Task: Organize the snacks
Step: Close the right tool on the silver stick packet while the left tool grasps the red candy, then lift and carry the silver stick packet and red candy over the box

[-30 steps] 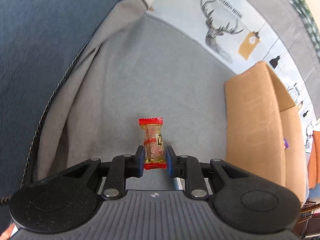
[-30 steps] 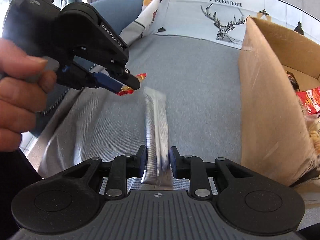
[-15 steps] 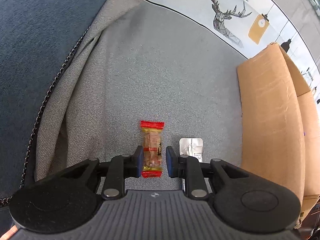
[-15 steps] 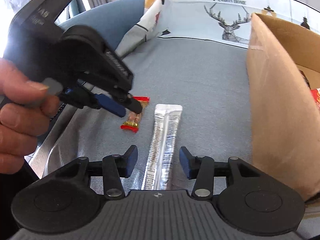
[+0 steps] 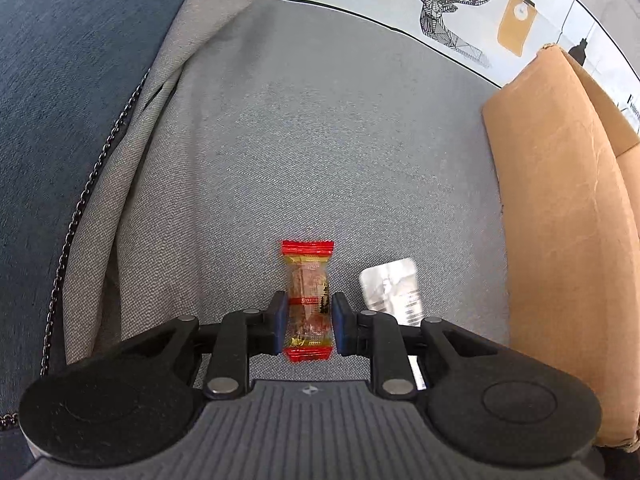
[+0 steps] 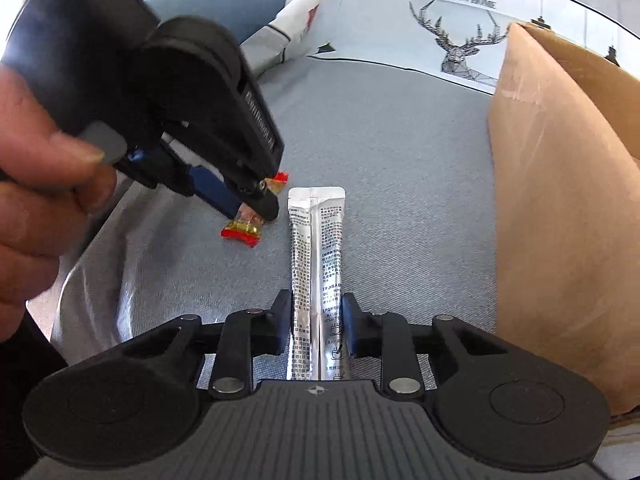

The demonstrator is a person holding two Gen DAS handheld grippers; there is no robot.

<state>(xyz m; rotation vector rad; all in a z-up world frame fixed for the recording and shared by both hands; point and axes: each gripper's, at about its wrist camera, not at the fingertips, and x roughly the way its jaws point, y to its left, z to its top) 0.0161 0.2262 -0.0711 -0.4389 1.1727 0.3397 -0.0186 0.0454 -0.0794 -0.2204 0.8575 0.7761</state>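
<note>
1. Red-ended candy wrapper (image 5: 307,304) on grey cushion (image 5: 320,152), clamped mid-body in left gripper (image 5: 307,322); light, crinkly, slippery.
2. Silver foil stick sachet (image 6: 318,280) just beside, between closing jaws of right gripper (image 6: 316,326); thin, floppy, best gripped across width.
3. Cardboard box (image 6: 560,220) right.

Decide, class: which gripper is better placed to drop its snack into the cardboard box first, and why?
Probably the right gripper. Its jaws are closing on the silver sachet, right beside the cardboard box. The left gripper holds the red-ended candy on the sachet's far side.
</note>
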